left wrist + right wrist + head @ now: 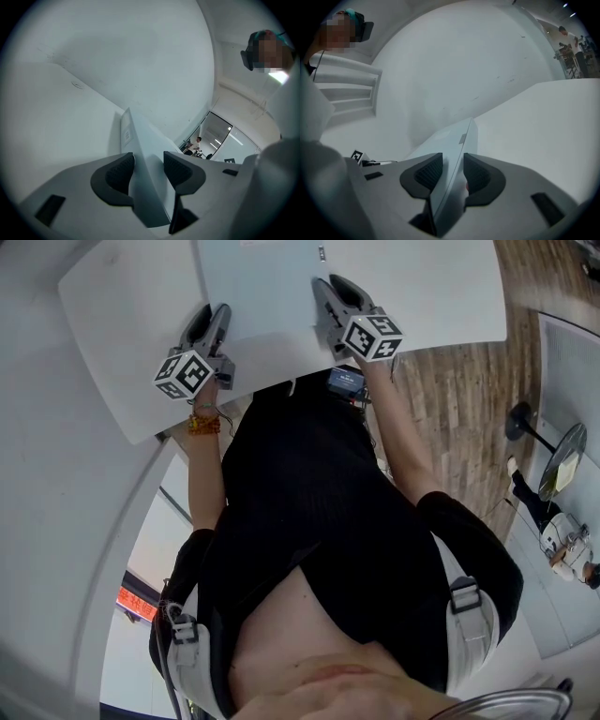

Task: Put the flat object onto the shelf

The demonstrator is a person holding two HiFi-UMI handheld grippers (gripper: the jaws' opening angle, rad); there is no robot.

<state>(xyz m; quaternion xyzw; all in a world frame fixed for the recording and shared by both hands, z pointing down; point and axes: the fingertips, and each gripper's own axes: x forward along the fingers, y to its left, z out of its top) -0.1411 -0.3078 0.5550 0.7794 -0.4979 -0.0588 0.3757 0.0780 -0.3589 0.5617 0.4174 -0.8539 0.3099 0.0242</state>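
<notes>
Two tools, one flat panel (267,296) between them. Left tool (210,319) and right tool (330,287) each pinch the panel's near edge, one per side, approx. level w/ each other. That's prob. because a wide thin sheet held at one point would sag or swing, and two grips keep it flat and steerable.

In the left gripper view the left tool (146,169) has both pads closed on the sheet, w/ the panel (140,140) running away edge-on btwn them. A small label (125,136) shows on one face. Same in the right gripper view: right tool (451,172) is clamped narrow on the panel (454,140), a pad on each face. No slack visible on either.

The panel is out in front of the person, over a white surface (103,324) w/ a rounded corner. Can't tell if it rests on that or hangs just above it, nor whether that surface is the shelf. No other obvious shelf in view. Wooden floor (464,399) shows to the right.

Count: 2 tools, 1 panel, 1 white surface. Judging by both grips being on, the placing isn't finished.
</notes>
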